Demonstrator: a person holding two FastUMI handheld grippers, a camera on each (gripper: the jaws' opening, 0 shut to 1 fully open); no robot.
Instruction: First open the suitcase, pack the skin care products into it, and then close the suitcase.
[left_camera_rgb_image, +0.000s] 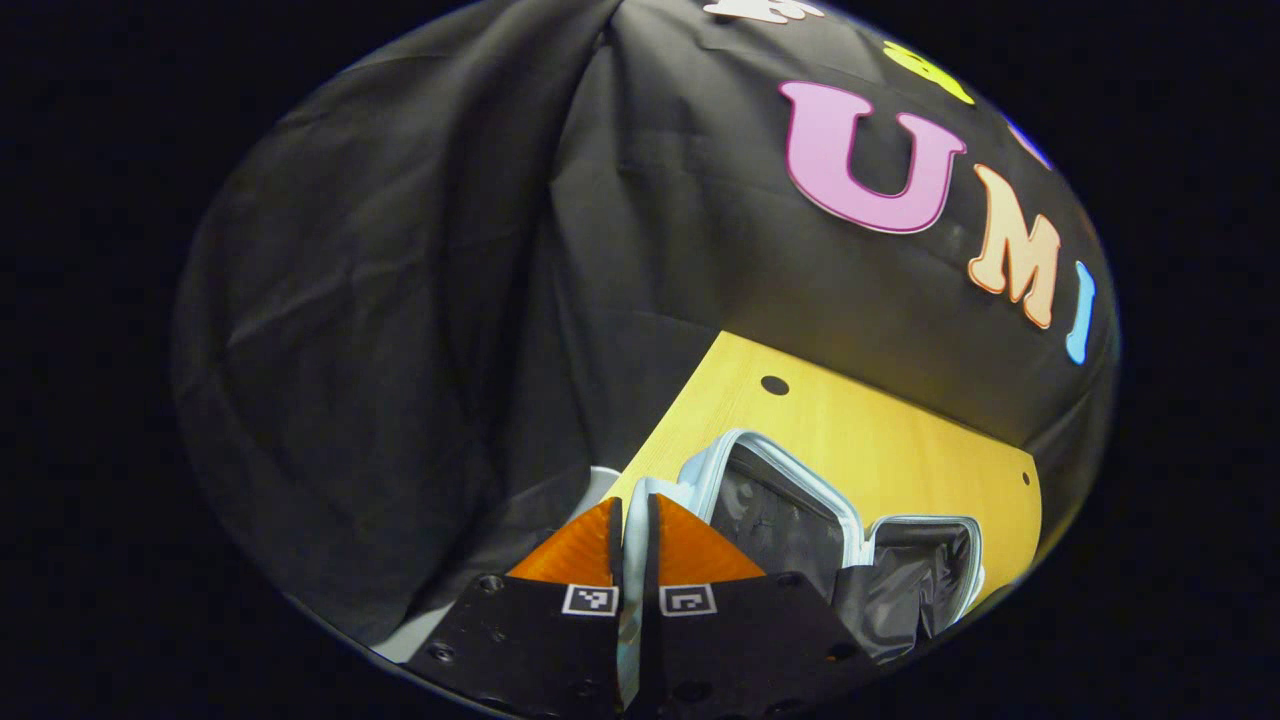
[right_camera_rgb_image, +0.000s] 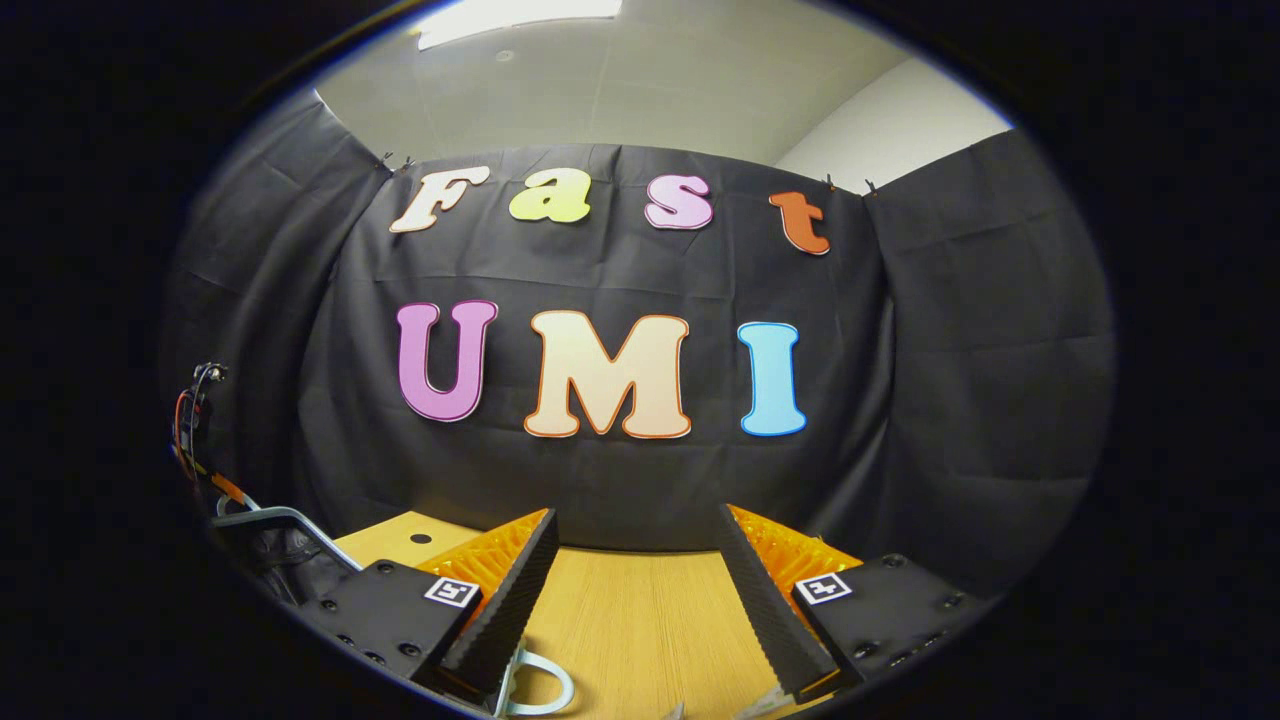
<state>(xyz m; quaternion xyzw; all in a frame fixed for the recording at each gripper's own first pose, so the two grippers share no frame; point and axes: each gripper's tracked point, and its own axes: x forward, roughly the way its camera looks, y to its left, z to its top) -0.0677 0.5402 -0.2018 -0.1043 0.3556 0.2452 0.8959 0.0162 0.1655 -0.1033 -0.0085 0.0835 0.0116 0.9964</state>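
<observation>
Lying open on the wooden table (left_camera_rgb_image: 900, 440), the suitcase (left_camera_rgb_image: 790, 500) shows its two halves side by side in the left gripper view, each with a pale blue-white rim and a dark grey lining inside. The left gripper (left_camera_rgb_image: 633, 540) is in front of the near corner of the suitcase, and its two orange fingers (left_camera_rgb_image: 580, 550) stand almost together, with only a thin gap between them. A pale, whitish thing (left_camera_rgb_image: 630, 600) is seen in this gap, but it is not possible to tell what it is, or whether the fingers really press on it. In the right gripper view, the right gripper (right_camera_rgb_image: 637, 570) has its fingers wide apart and nothing is between them; only the bare wood of the table (right_camera_rgb_image: 640, 620) is seen there. A white loop (right_camera_rgb_image: 545, 680), maybe a handle, lies on the table just under the finger on the left of this view. At the far left edge of the same view, a part of the suitcase (right_camera_rgb_image: 275, 540) is visible with its light rim and dark inside.
</observation>
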